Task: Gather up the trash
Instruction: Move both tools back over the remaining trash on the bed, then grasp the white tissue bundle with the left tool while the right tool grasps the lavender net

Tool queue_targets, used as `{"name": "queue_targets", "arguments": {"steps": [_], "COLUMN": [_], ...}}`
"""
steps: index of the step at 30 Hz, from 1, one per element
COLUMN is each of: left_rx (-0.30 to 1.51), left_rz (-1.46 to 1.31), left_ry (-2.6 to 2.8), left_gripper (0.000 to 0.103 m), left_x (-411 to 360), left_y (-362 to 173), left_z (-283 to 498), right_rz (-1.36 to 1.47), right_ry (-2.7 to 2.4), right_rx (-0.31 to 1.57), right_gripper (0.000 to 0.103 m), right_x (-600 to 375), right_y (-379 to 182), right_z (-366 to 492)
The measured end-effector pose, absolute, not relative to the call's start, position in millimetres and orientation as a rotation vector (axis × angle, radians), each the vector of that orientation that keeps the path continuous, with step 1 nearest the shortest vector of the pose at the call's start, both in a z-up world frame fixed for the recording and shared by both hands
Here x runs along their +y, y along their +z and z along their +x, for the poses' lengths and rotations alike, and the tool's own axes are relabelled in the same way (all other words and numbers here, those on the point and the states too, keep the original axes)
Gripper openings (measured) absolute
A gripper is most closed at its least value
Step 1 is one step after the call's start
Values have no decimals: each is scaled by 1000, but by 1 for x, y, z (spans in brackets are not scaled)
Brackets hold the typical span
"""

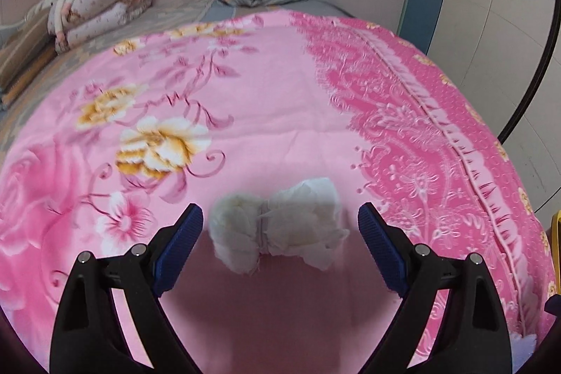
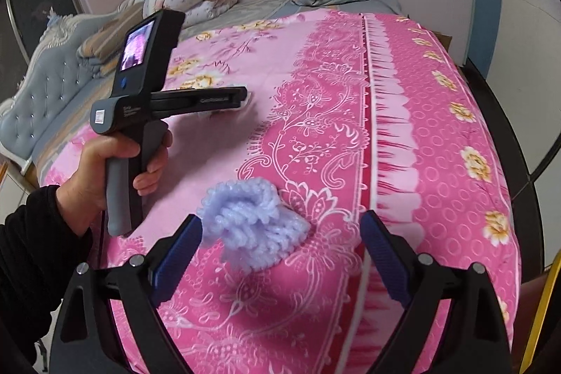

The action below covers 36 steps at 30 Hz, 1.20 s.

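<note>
Trash, left target: crumpled white tissue wad, pinched in the middle like a bow [image 1: 277, 225]; it lies on the pink flowered blanket [image 1: 245, 86] just ahead of the left gripper [image 1: 280, 219], between the lines of its two blue ribbed pads [image 1: 184, 244]
Trash, right target: fluffy pale lilac looped-yarn clump [image 2: 250, 226]; it rests on the darker patterned band of the same blanket, ahead of the right gripper [image 2: 280, 230] and somewhat toward its left pad
Left claw: released, jaws wide, nothing between the pads yet
Right claw: released, jaws spread wide, empty
Step in hand: judged to be the approach to a two-handed pick, each claw over its own piece
Doing it well: lower until the pads straddle each piece; centre the lilac clump before closing; bite at the tissue's pinched waist so neither lobe tears
Watch for: pads catching the soft blanket along with the trash; both pieces are light and will squash easily
Bin: none in view
</note>
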<state>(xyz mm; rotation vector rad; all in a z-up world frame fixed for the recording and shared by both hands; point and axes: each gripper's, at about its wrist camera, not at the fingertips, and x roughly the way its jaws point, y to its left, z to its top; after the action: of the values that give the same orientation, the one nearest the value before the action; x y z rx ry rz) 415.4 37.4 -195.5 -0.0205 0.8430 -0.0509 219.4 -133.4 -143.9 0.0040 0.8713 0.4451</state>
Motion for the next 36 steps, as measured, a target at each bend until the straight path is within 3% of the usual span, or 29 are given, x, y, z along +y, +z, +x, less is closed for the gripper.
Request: {"name": "queue_targets", "arguments": {"steps": [7,10,14,21,34,36], "left_rx": [877,872,862,846,822,817], "left_rz": [-56,-75,-117,-150,-204,-214], "left_ry": [-88,-98,-103,-110,-121,-121], "left_gripper": [80,73,64,62,57,55], "left_x": [40,42,49,53,63,65], "left_y": [-215,-217,-220,-222,-224,-224], "left_z": [430,434,435,434,430,429], "right_rz": [-15,-1,-15,-27,-59,-59], "right_ry": [450,458,481,459,501,505], "right_rx": [886,903,915,850,845,842], "right_gripper": [86,80,80,92,92,88], "right_x": [-124,-121,-116,-122,-91,-88], "right_y": [-165,-172,-174,-157,-169,-171], "right_z": [241,251,256,252,289,293]}}
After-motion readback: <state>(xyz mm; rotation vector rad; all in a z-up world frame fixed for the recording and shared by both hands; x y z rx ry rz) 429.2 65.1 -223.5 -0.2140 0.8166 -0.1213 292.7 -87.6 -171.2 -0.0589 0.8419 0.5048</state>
